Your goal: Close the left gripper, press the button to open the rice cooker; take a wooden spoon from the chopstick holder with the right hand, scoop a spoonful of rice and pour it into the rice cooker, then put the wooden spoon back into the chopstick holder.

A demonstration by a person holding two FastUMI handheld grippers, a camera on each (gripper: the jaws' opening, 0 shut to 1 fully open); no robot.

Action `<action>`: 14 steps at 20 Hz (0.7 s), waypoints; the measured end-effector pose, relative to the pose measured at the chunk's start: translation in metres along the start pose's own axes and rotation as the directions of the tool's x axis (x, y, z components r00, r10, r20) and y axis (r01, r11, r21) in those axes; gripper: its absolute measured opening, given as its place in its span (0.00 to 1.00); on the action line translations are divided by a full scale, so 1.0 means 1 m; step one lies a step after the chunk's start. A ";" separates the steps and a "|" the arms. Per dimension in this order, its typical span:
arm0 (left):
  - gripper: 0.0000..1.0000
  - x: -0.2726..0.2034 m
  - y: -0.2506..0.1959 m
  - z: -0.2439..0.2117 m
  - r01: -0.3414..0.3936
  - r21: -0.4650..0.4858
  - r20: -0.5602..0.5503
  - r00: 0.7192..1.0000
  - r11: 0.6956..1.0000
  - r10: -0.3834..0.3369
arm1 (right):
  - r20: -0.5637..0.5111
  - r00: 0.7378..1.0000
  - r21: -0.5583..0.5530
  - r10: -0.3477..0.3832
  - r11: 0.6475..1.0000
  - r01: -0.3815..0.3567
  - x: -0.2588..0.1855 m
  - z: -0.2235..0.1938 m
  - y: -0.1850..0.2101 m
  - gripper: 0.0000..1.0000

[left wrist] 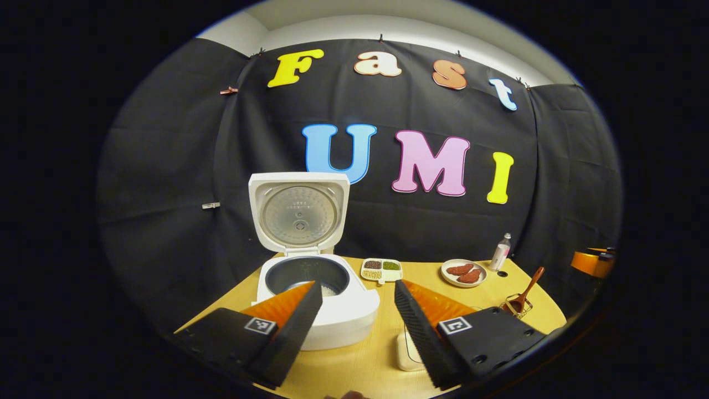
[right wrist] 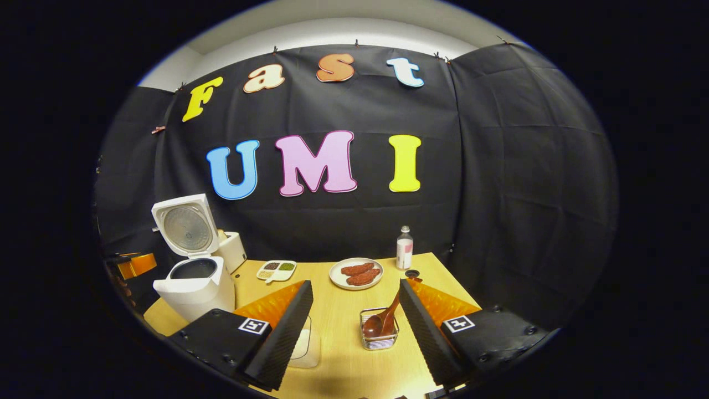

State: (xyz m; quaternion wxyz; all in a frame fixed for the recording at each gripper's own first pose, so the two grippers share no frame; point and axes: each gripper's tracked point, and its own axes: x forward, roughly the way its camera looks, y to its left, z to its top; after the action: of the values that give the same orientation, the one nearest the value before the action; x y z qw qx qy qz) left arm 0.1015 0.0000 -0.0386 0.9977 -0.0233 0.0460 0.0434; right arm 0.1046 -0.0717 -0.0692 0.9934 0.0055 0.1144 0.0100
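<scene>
Two grippers hover with jaws apart, holding nothing: the rice cooker (left wrist: 316,299) stands open at twelve o'clock of the left gripper (left wrist: 354,310), while the wooden spoon (right wrist: 385,321) rests in the chopstick holder (right wrist: 379,332), between the right gripper (right wrist: 354,310) fingers, its scooping apparently done.

White rice cooker (left wrist: 318,310) stands lid-up on the table; wooden spoon (right wrist: 385,321) leans in the wire chopstick holder (right wrist: 379,335).

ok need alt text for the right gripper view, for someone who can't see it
The right tongs hang open above a wooden table, a wooden spoon standing in a wire chopstick holder between the fingers. Far left, a white rice cooker stands with its lid up; behind are a plate of meat, a divided dish and a bottle.
</scene>
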 end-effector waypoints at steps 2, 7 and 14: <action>0.98 -0.012 -0.006 -0.008 -0.026 -0.003 -0.010 1.000 1.000 0.026 | -0.023 1.000 0.007 0.010 1.000 -0.010 0.011 -0.007 -0.014 0.98; 0.98 -0.035 -0.024 -0.027 -0.108 -0.026 -0.042 0.993 0.994 0.107 | -0.094 0.995 0.060 0.016 0.998 -0.010 0.042 -0.028 -0.047 0.98; 0.98 -0.056 -0.066 -0.056 -0.181 -0.038 -0.130 0.976 0.983 0.174 | -0.232 0.971 0.151 0.063 0.988 -0.028 0.107 -0.074 -0.076 0.98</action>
State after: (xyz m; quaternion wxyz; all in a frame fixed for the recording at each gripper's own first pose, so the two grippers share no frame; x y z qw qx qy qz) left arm 0.0463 -0.0735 -0.0866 0.9841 -0.0466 0.1098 0.1319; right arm 0.1929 -0.1446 -0.1665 0.9691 0.0799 0.2319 0.0251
